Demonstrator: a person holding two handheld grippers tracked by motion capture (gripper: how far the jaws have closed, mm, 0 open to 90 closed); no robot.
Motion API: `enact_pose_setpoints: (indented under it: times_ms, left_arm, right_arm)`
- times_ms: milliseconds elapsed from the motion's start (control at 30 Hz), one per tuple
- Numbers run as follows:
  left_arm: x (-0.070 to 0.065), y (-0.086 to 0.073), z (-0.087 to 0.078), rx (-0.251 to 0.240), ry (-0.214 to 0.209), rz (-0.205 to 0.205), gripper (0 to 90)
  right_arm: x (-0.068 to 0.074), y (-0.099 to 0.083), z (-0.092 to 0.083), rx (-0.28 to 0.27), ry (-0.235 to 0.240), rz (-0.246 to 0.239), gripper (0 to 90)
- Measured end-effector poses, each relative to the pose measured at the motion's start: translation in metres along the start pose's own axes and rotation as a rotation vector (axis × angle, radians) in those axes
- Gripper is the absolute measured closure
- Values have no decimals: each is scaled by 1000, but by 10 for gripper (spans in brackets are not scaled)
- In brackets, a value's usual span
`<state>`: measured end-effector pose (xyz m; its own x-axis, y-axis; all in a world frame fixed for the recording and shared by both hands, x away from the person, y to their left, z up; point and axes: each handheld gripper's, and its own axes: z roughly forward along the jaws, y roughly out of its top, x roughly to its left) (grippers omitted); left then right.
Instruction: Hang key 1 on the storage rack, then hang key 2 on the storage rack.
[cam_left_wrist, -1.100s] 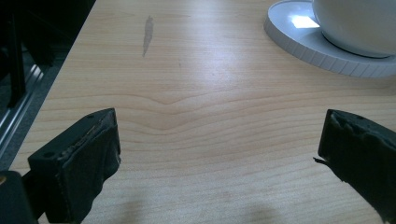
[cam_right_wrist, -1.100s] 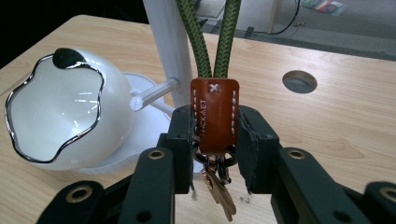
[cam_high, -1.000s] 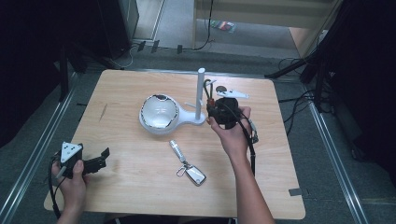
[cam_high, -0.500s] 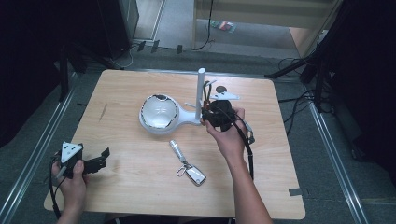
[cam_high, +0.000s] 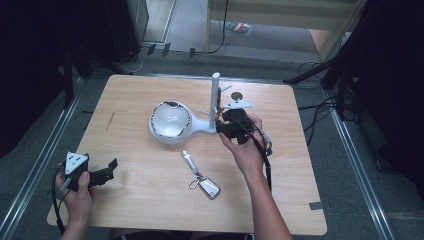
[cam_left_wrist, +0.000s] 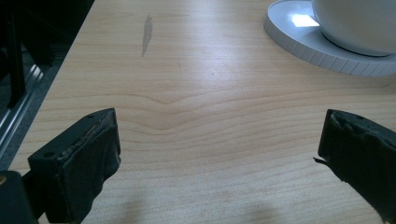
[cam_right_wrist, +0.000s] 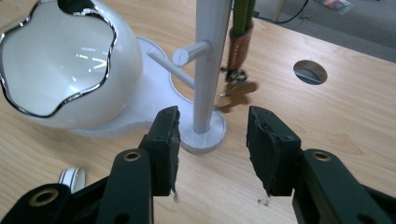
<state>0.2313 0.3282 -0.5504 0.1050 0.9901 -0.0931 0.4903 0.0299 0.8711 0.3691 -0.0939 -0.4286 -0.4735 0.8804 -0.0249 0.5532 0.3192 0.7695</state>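
A white stand (cam_high: 215, 100) with a pole and side pegs rises beside its white bowl (cam_high: 171, 121) at mid-table. A keychain (cam_right_wrist: 239, 51) with a green strap, a brown leather band and a brass charm hangs along the pole (cam_right_wrist: 210, 60). My right gripper (cam_right_wrist: 212, 123) sits low, just in front of the pole's foot. Its jaws have just been opening and nothing is between them. In the high view the right gripper (cam_high: 229, 122) is right of the pole. My left gripper (cam_high: 107, 170) rests open at the table's near left corner, its jaws wide over bare wood (cam_left_wrist: 219, 135).
A car key fob (cam_high: 209, 187) joined to a silver cylinder (cam_high: 189, 161) lies on the table in front of the stand. A round cable hole (cam_right_wrist: 310, 71) sits behind the pole. Dark equipment and cables ring the table.
The right hand has edged slightly left toward the pole. The left hand and its gripper have stayed where they were.
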Motion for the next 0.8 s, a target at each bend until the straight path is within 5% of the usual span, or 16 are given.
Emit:
enact_pose_setpoints:
  times_ms: [133,433,800]
  left_arm:
    - [0,0,0,-3,1,1,0]
    - [-2,0,0,-4,9,12,0]
    - [-3,0,0,3,16,33,0]
  right_arm:
    - [4,-3,-4,20,-11,-35,541]
    - [7,-15,-11,53,-7,-25,521]
    - [26,-25,-10,170,51,-124,474]
